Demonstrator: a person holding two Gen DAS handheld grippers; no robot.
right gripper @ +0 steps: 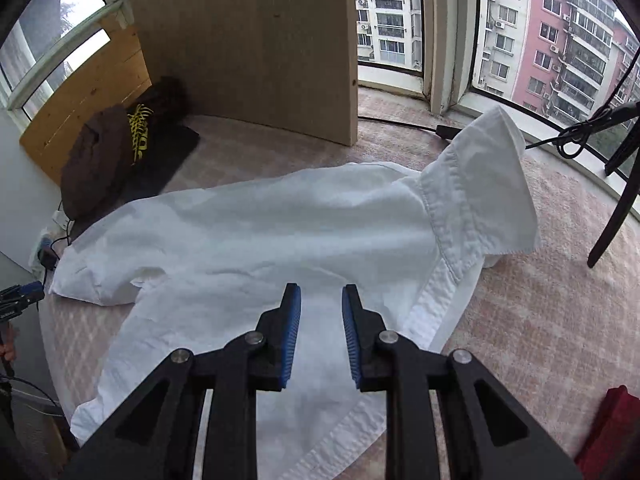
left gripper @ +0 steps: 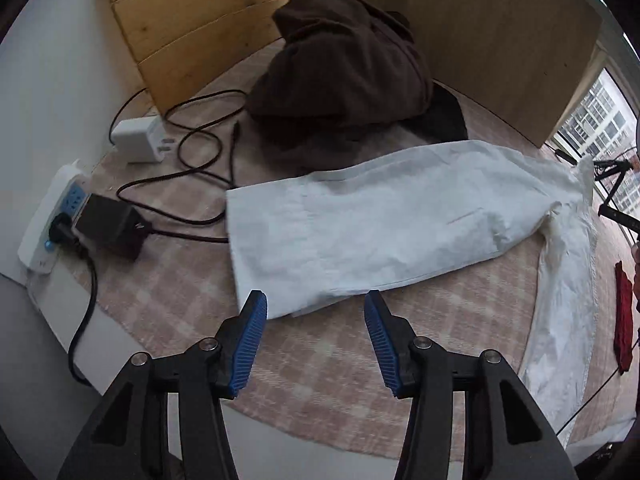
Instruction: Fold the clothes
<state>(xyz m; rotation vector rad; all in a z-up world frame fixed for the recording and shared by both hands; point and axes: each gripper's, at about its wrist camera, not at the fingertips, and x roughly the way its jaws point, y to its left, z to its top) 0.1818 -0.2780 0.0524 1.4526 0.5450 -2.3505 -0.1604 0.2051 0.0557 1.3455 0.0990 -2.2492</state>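
A white shirt (left gripper: 384, 220) lies on the pink checked cloth, partly folded lengthwise, with a sleeve or side panel hanging toward the near right edge. In the right wrist view the shirt (right gripper: 260, 232) shows its raised collar (right gripper: 480, 188) at the right. My left gripper (left gripper: 316, 304) is open and empty, just short of the shirt's near hem. My right gripper (right gripper: 321, 300) is open and empty, held just above the shirt's near panel. The left gripper's tip also shows in the right wrist view at the left edge (right gripper: 20, 296).
A pile of dark brown clothes (left gripper: 340, 68) sits at the back by wooden boards (left gripper: 460, 40). A power strip (left gripper: 52, 220), black adapter (left gripper: 112, 224), white charger (left gripper: 140, 140) and cables lie at the left. A red item (left gripper: 624, 320) lies at the right. Windows (right gripper: 540, 32) stand behind.
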